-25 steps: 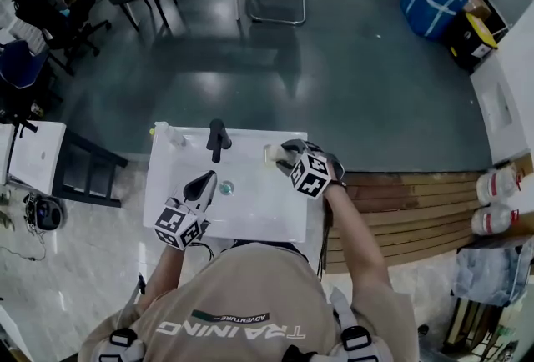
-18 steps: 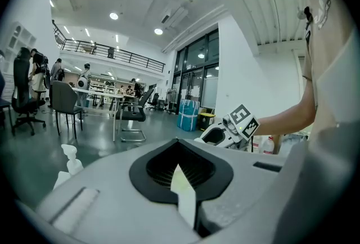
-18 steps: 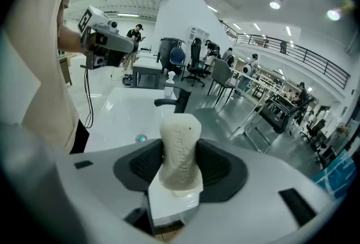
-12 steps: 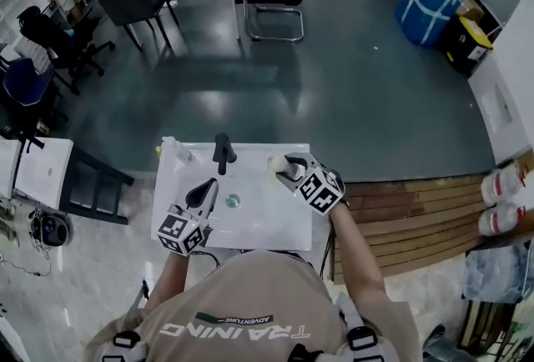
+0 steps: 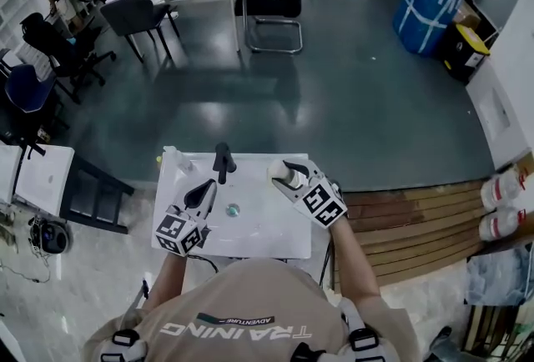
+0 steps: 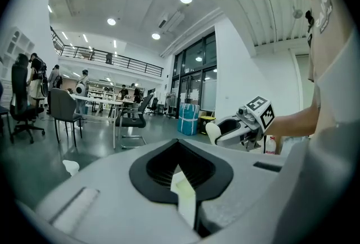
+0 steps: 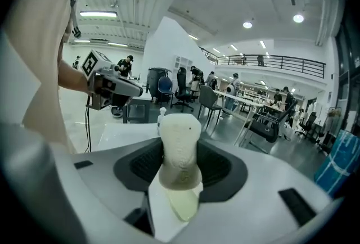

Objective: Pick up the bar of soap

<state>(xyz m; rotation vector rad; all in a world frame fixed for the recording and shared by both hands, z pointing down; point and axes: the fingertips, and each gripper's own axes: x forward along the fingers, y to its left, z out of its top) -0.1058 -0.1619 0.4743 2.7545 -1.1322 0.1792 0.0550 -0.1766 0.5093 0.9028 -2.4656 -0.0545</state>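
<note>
The bar of soap (image 7: 180, 144) is pale cream and stands upright between the jaws of my right gripper (image 7: 180, 172), which is shut on it. In the head view the soap (image 5: 278, 174) hangs in the right gripper (image 5: 286, 172) over the back right corner of the white sink (image 5: 263, 228). My left gripper (image 5: 204, 188) hovers over the left side of the basin with its jaws together and nothing in them. From the left gripper view, that gripper (image 6: 181, 168) points toward the room, and the right gripper (image 6: 239, 129) with the soap (image 6: 212, 132) shows at the right.
A black faucet (image 5: 221, 160) stands at the sink's back edge, with a small white bottle (image 5: 173, 158) at its back left corner and a drain (image 5: 233, 208) mid-basin. A wooden platform (image 5: 409, 218) lies to the right. Chairs and tables stand across the dark floor beyond.
The right gripper has risen with the soap off the sink's back right rim. The left gripper has stayed over the basin. The head camera has tilted up.
</note>
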